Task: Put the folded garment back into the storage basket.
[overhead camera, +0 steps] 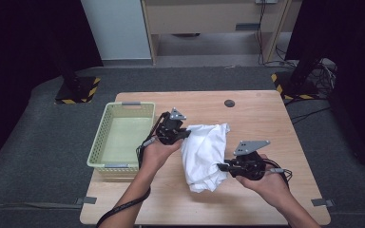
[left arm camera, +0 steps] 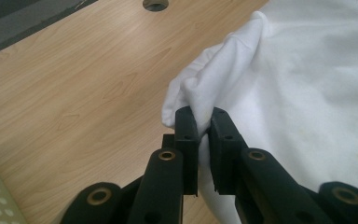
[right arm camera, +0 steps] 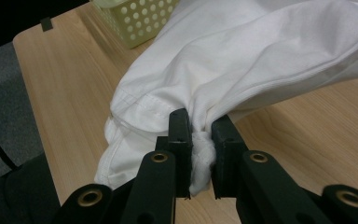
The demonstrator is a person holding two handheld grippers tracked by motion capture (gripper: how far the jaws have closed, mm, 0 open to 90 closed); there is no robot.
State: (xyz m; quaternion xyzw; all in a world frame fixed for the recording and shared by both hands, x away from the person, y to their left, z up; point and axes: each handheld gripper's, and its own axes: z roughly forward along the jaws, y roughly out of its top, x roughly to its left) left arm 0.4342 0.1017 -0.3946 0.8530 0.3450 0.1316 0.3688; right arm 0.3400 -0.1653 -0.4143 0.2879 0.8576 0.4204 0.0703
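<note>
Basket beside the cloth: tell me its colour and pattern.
The basket is pale yellow-green, its walls perforated with small holes; clearest in the high view.

A white cloth [overhead camera: 203, 154] — a soft, crumpled garment with a stitched hem — hangs bunched between two pinch points above the middle of the wooden table. One upper corner is gathered into a tight fold at its left side, another fold is squeezed at its lower right. The fabric sags in loose creases between them — its lower end droops to the tabletop, just beside the yellow basket.
</note>
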